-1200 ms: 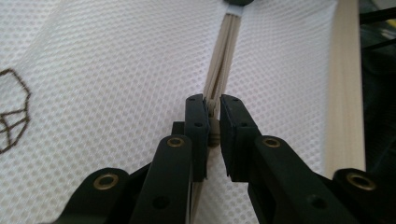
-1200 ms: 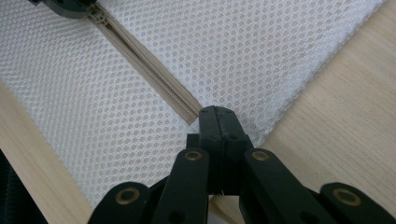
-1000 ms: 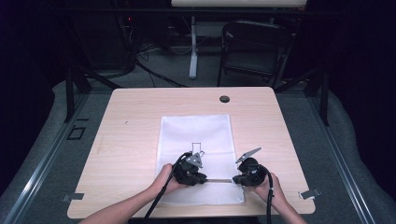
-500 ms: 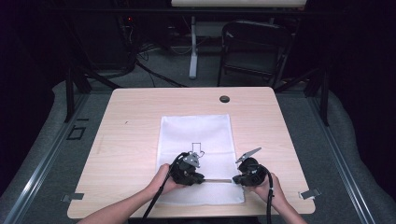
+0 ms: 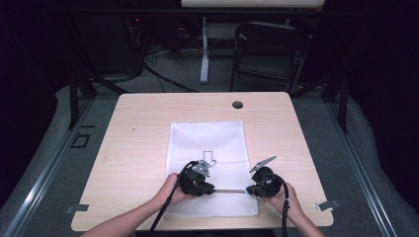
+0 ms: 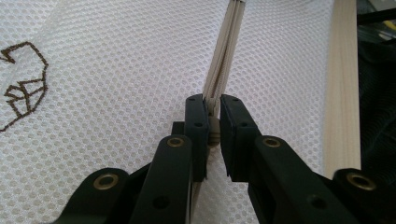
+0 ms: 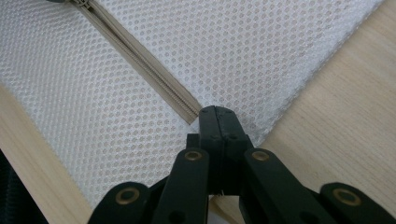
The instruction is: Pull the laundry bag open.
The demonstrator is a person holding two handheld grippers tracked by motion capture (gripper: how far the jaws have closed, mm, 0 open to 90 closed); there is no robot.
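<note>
A white mesh bag [image 5: 207,138] lies flat on the wooden table [image 5: 138,123], with a beige zipper [image 5: 230,190] running across its near end. My left gripper [image 5: 212,189] is shut on the zipper pull [image 6: 214,133]; the zipper tape [image 6: 224,70] runs away from its jaws. My right gripper [image 5: 248,190] faces it from the right and is shut on the zipper's end [image 7: 189,109], close to the bag's edge. In their own views, the left gripper [image 6: 213,100] and right gripper [image 7: 217,111] both rest low on the mesh.
A brown outline print [image 5: 207,157] marks the bag's middle. A black grommet [image 5: 237,104] sits at the table's far edge. Behind the table stand a folding chair [image 5: 269,49] and cables on the floor. Bare wood [image 7: 336,116] lies right of the bag.
</note>
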